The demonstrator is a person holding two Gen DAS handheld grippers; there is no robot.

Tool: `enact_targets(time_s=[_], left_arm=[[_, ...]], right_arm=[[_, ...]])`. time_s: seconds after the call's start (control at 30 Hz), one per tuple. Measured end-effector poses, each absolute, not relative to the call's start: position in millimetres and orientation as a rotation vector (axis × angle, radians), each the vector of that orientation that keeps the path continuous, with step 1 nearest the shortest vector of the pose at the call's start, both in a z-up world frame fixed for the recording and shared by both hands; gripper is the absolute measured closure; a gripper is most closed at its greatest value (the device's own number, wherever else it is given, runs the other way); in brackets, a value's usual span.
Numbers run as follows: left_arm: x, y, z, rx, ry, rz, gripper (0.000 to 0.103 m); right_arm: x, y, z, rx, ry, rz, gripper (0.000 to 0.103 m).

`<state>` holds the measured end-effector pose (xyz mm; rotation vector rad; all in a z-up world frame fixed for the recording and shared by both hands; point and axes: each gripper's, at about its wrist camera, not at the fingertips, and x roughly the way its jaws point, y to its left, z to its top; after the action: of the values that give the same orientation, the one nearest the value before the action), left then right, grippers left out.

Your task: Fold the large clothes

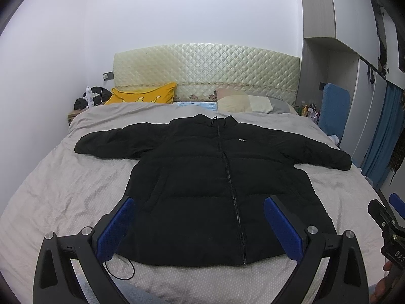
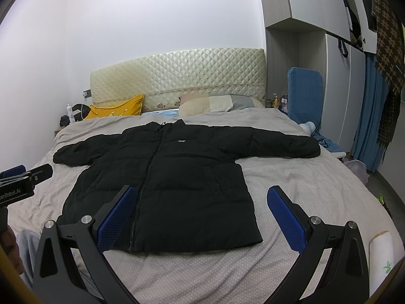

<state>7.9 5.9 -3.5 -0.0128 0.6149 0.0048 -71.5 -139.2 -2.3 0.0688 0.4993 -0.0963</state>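
Note:
A black puffer jacket [image 1: 202, 177] lies flat and face up on the bed [image 1: 63, 190], zipped, with both sleeves spread out sideways and its collar toward the headboard. It also shows in the right wrist view [image 2: 177, 172]. My left gripper [image 1: 200, 225] is open and empty, held above the jacket's hem. My right gripper [image 2: 200, 217] is open and empty, above the hem's right corner. Each gripper shows at the edge of the other's view: the right one [image 1: 389, 217] and the left one [image 2: 22, 177].
A yellow pillow [image 1: 144, 95] and beige pillows [image 1: 240, 102] lie by the quilted headboard [image 1: 202, 71]. A blue padded board [image 2: 305, 93] leans at the bed's right side, by wardrobes and a blue curtain [image 2: 369, 116]. A cluttered nightstand [image 1: 86, 101] stands at the left.

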Motion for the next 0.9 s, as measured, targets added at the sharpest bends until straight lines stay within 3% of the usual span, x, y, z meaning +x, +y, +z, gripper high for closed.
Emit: enact_targets(time_s=[0.9], left_arm=[[8.8, 9.0, -6.7, -0.017, 0.626, -0.003, 0.001]], right_arm=[[-68.4, -132.2, -6.6, 0.069, 0.509, -0.08, 0.0]])
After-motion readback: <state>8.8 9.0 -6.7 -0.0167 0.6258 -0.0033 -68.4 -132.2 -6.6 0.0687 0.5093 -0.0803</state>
